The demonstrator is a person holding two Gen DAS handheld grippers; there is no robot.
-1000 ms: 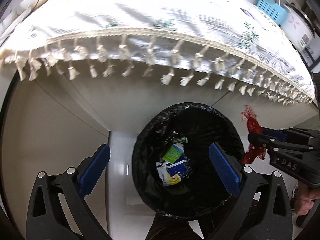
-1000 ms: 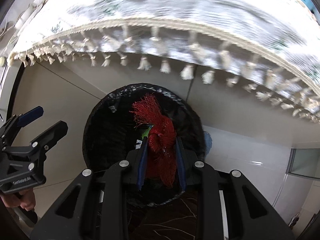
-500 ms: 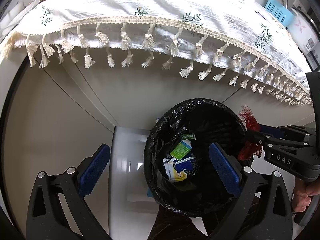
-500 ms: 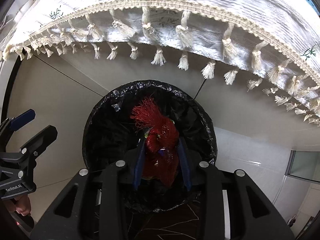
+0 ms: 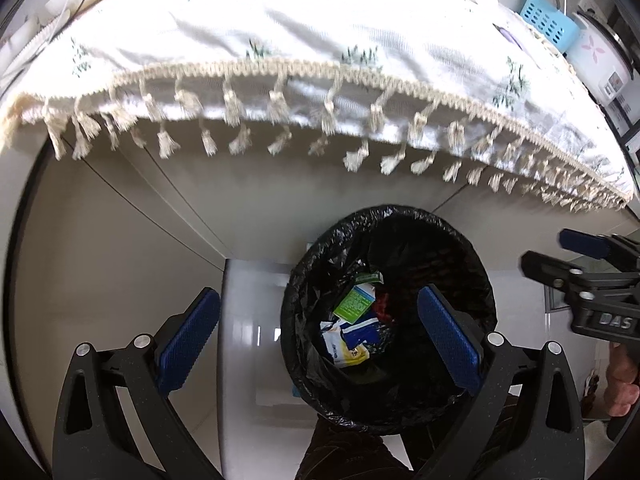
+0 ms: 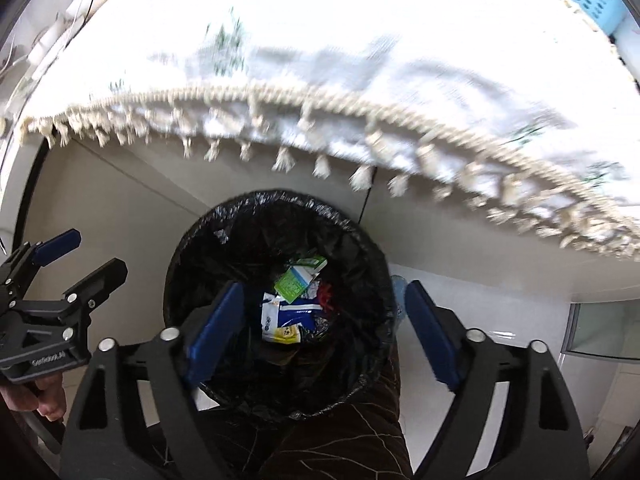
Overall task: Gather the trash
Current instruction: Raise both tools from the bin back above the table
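Observation:
A bin with a black liner (image 5: 400,218) (image 6: 280,198) stands on the floor under the table's edge. At its bottom lie a green carton (image 5: 354,304) (image 6: 292,284), other wrappers and a red mesh net (image 5: 382,304) (image 6: 325,292). My right gripper (image 6: 322,288) hangs above the bin, jaws opening wide, nothing between them; the left wrist view shows it at the right edge (image 5: 554,250). My left gripper (image 5: 318,300) is open and empty over the bin's left side, seen also from the right wrist (image 6: 86,258).
A white tablecloth with tassels (image 5: 320,68) overhangs just beyond the bin. A blue basket (image 5: 548,20) and a rice cooker (image 5: 596,60) stand at the table's far right. A dark trouser leg (image 6: 340,432) touches the bin's near side.
The right gripper's jaws have spread apart and the red mesh net has dropped from them into the bin. That gripper has lifted a little. The left gripper stays open.

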